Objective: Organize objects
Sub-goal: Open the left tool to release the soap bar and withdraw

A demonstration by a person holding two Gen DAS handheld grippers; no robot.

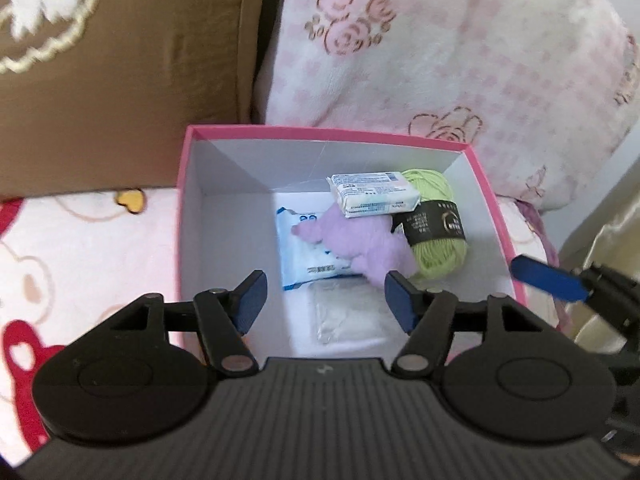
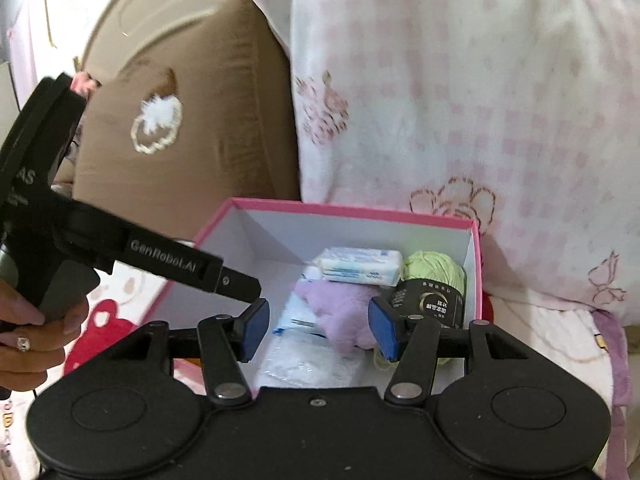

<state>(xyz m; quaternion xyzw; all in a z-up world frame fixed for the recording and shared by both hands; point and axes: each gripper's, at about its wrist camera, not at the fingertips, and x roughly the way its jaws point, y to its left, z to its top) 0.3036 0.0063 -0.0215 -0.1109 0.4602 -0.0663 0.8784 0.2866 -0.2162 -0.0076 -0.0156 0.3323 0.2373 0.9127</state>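
A pink box with white inner walls stands on the bed; it also shows in the right wrist view. Inside lie a green yarn ball with a black label, a white soap bar leaning on it, a purple plush, a blue-white wipes pack and a clear packet. The same items show in the right wrist view: yarn, soap, plush. My left gripper is open and empty over the box's near edge. My right gripper is open and empty above the box.
A brown cushion stands behind the box at left and a pink floral blanket behind it at right. The bed sheet has a bear print. The left gripper's body and the hand on it show at left in the right wrist view.
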